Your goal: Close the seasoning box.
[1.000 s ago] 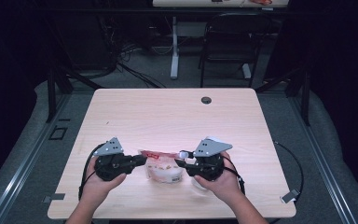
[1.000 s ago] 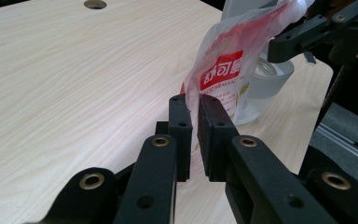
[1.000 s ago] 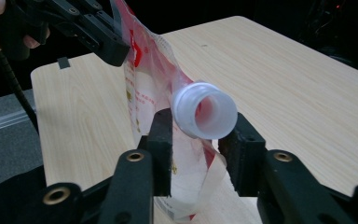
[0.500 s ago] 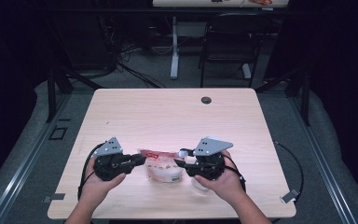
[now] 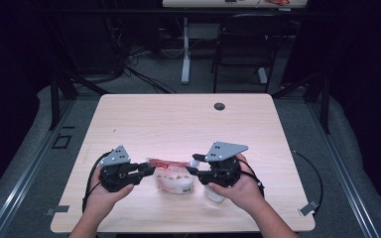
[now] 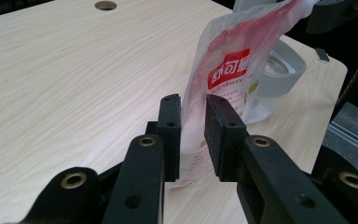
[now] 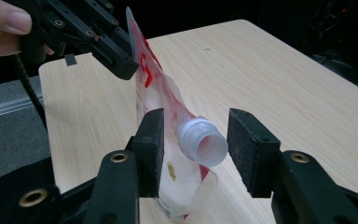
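Observation:
A red and white pouch (image 5: 173, 179) with a white open spout (image 7: 204, 141) stands on the table (image 5: 178, 124) between my two grippers. My left gripper (image 5: 149, 171) (image 6: 193, 135) has just been opening. The pouch's thin side edge (image 6: 233, 70) runs through the gap between its pads, which do not press on it. My right gripper (image 5: 192, 166) (image 7: 198, 135) has also just been opening. Its pads stand wide on either side of the spout, and the right-hand pad is clear of it. In the right gripper view the left gripper (image 7: 121, 65) sits at the pouch's upper edge.
A white screw cap (image 6: 286, 70) (image 5: 213, 194) lies open side up on the table behind the pouch, below the right hand. A cable hole (image 5: 220, 106) is near the table's far edge. A chair (image 5: 243, 44) and a desk leg stand beyond the table.
Both hands and the pouch stay where they were. From above, the spreading of the jaws is too small to make out.

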The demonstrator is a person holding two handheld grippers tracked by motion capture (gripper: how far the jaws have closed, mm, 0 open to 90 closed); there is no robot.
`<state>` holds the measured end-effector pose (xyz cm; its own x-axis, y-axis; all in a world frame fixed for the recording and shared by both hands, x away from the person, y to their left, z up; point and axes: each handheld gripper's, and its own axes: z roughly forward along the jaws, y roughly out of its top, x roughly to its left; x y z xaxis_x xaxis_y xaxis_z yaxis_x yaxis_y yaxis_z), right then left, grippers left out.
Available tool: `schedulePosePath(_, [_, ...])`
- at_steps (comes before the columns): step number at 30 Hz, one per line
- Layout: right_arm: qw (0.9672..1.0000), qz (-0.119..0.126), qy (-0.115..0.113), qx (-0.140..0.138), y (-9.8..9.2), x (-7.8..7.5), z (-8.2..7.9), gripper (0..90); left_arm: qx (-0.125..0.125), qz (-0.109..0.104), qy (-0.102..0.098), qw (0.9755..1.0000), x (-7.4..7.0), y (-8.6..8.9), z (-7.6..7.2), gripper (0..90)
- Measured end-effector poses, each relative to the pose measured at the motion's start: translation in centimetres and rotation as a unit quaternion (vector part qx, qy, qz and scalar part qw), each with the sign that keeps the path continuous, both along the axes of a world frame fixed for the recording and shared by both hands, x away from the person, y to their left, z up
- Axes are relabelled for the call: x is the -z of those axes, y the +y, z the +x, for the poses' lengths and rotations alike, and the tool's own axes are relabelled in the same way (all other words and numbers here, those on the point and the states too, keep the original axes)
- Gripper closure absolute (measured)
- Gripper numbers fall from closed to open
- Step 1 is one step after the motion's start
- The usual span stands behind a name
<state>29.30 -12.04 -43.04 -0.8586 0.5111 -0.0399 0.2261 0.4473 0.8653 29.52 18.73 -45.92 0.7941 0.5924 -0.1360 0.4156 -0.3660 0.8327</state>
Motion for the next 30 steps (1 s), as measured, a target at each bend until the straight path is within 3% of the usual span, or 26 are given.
schedulePosePath(11, [0.9987, -0.046, -0.010, -0.019, 1.3, -1.8, 0.4, 59.4, -0.005, 0.000, -0.006, 1.0000, -0.4, 0.5, -0.1, 73.0])
schedulePosePath(15, [0.9982, -0.051, -0.013, -0.028, 1.8, -2.2, 0.6, 60.1, -0.008, 0.003, -0.011, 0.9999, -0.4, 0.6, -0.1, 72.4])
schedulePosePath(30, [0.9945, -0.087, 0.002, -0.058, 5.1, -2.9, 1.9, 67.6, -0.010, 0.019, -0.009, 0.9997, -0.4, 0.9, 0.2, 70.1])
